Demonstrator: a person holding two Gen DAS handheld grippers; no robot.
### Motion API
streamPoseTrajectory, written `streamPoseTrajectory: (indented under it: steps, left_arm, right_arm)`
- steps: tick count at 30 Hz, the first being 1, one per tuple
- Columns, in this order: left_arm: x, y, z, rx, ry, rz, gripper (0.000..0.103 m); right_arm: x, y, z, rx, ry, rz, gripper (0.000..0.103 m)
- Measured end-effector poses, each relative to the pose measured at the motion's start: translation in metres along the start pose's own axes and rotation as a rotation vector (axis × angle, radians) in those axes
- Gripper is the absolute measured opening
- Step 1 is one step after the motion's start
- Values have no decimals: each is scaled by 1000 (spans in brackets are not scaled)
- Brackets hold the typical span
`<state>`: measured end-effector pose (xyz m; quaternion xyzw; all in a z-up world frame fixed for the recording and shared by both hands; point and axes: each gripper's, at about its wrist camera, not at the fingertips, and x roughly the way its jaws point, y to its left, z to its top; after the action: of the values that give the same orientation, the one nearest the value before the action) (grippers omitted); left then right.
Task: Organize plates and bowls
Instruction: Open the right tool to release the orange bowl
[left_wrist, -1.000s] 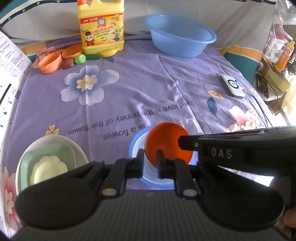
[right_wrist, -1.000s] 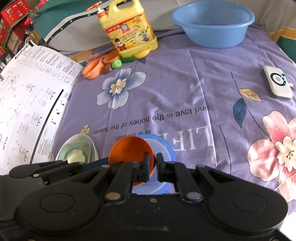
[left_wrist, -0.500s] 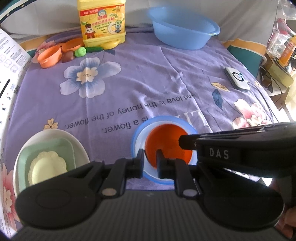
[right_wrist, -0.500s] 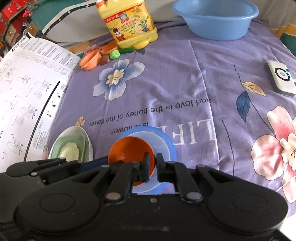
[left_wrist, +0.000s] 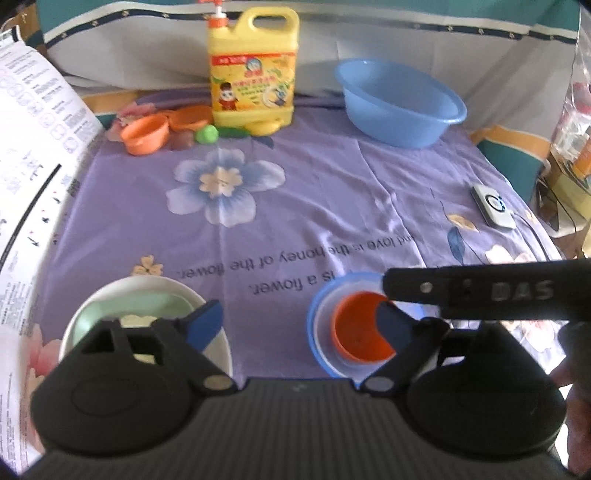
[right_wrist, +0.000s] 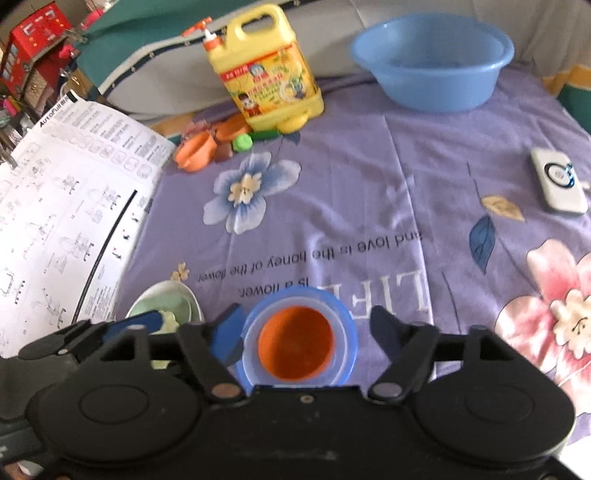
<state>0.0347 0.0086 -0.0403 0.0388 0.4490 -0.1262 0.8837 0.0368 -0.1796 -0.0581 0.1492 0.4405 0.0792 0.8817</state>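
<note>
The orange bowl (right_wrist: 295, 341) sits nested in the blue bowl (right_wrist: 345, 325) at the near edge of the purple flowered cloth (right_wrist: 351, 192), and both grippers are letting it go. The right gripper (right_wrist: 308, 326) has its fingers (right_wrist: 227, 334) spreading wide to either side of the stack, touching neither bowl as far as I can see. The left gripper (left_wrist: 299, 323) is also opening; its right finger (left_wrist: 393, 326) overlaps the orange bowl's rim in its own view, and I can't tell whether it is touching it, while the other finger hangs over the white dish (left_wrist: 88, 314) that holds a pale green plate (left_wrist: 110, 308) and a cream one on top. To finish this release cleanly, I'd say both hands should lift straight up and back, not sideways, so no finger catches a rim and tips the light plastic bowl out of its nest. The left hand needs the most care, being so close to both stacks. The small orange cups (left_wrist: 144, 133) far back by the yellow detergent jug (left_wrist: 253, 70) look like the likely next pieces to gather. The big blue basin (left_wrist: 400, 105) sits well apart.
</note>
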Motion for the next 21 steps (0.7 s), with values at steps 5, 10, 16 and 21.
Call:
streamPoseTrajectory:
  steps: [5,10,16,21]
  left_arm:
    - [-8,6,-3,-19,-14,-2,99]
    - [-13,8,-10,-29,-21,-3,100]
    - [-12,10,-23,-36,-30,-3,100]
    - [-6,11,-32,-45,-27,-14,100]
  right_arm:
    - [-14,-2,-1,-2,-38,-14,89]
    - [-21,-12,-10,19,-50,-31,89]
    - [-22,-30,-25,82,-36,-41,93]
    - [-16,-41,-33,109,-24,-54,93]
